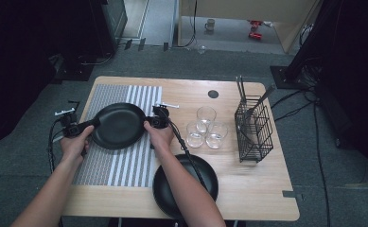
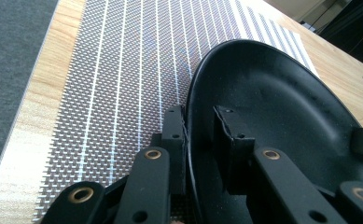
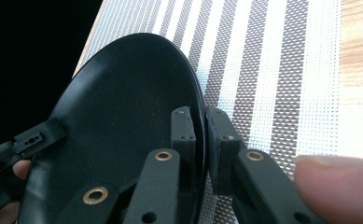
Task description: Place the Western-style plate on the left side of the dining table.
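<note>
Where the striped placemat covers the left half of the wooden bench, sits a black plate on its far part, gripped at two opposite rims. Nearer than that plate, at the bench's near edge and partly under the right forearm, lies a second black plate, half off the mat. Well right of the held plate stands a black wire caddy with utensils upright in it. Between plate and caddy, grouped close together, stand three clear glasses. On the plate's left rim, clamped with one jaw inside the dish and one outside: left tool, seen also in the left gripper view with the rim pinched between its pads. On the plate's right rim, clamped the same way: right tool, with the rim standing between its nearly closed jaws in the right gripper view, plate to the left of the jaws and mat to the right. Beyond the plate's far right rim, lying on the bench, a small white object, too small to identify.
</note>
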### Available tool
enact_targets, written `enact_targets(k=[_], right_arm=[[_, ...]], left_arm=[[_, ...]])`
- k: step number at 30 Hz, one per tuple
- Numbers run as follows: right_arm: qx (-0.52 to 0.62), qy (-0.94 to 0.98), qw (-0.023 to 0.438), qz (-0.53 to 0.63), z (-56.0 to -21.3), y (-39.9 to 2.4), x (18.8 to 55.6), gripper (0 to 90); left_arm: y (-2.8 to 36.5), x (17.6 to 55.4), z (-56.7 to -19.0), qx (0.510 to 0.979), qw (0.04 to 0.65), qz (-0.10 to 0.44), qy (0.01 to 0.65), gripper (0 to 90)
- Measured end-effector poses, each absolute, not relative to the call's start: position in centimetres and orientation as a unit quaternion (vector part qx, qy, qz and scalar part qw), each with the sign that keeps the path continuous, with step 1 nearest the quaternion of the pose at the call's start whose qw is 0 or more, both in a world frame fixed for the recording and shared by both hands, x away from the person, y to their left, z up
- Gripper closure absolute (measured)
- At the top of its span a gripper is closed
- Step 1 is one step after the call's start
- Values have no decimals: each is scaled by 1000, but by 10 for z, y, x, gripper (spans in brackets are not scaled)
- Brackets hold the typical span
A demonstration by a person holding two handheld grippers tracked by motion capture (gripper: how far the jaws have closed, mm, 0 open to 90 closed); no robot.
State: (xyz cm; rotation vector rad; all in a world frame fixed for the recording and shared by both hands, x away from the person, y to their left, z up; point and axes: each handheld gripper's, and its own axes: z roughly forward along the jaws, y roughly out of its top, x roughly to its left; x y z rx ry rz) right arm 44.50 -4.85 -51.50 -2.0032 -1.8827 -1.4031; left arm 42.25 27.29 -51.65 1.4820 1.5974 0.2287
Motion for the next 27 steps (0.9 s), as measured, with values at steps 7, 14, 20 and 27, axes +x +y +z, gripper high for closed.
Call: enact_targets(k=[7,14,20,27], right_arm=[[-646,-611,26,-456,-513,-50,443,833],[-647,-612,25,-454,-511,-54,439,834],[-645,-617,20,-451,-510,-57,439,832],[-643,-619,8,-451,-513,-56,438,826]], left_arm=[[272,422,-515,606,458,99,642,764],[270,422,-515,611,462,93,636,771],[267,423,-514,615,459,98,634,775],[265,423,-514,619,455,114,630,780]])
